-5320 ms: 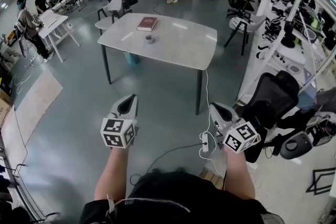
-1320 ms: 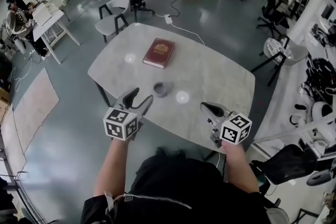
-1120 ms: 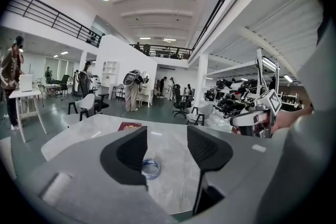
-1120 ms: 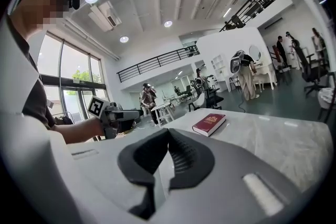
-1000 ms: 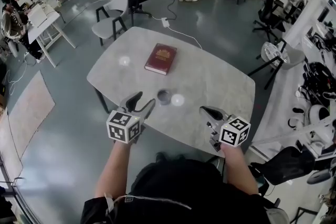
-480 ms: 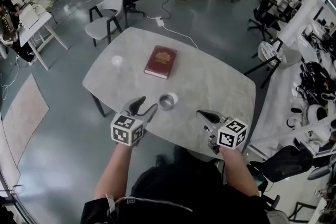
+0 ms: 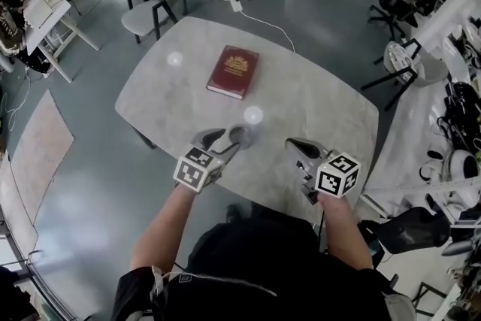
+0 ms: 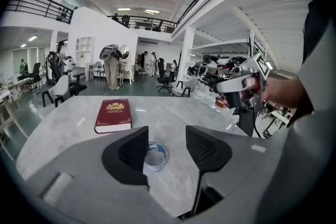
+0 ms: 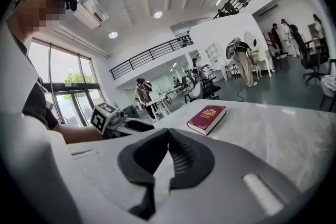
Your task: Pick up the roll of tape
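One glossy round tape roll (image 8: 156, 157) on marbled tabletop (image 8: 178, 113) before wide-open left gripper (image 8: 167, 144).

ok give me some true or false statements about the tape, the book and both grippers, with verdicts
1. The left gripper has its jaws apart, and the roll of tape shows in the gap, not clamped. True.
2. The right gripper holds the red book. False: its jaws are together on nothing.
3. The red book lies closed on the table. True.
4. The roll of tape sits on the red book. False: it lies on the table, apart from the book.
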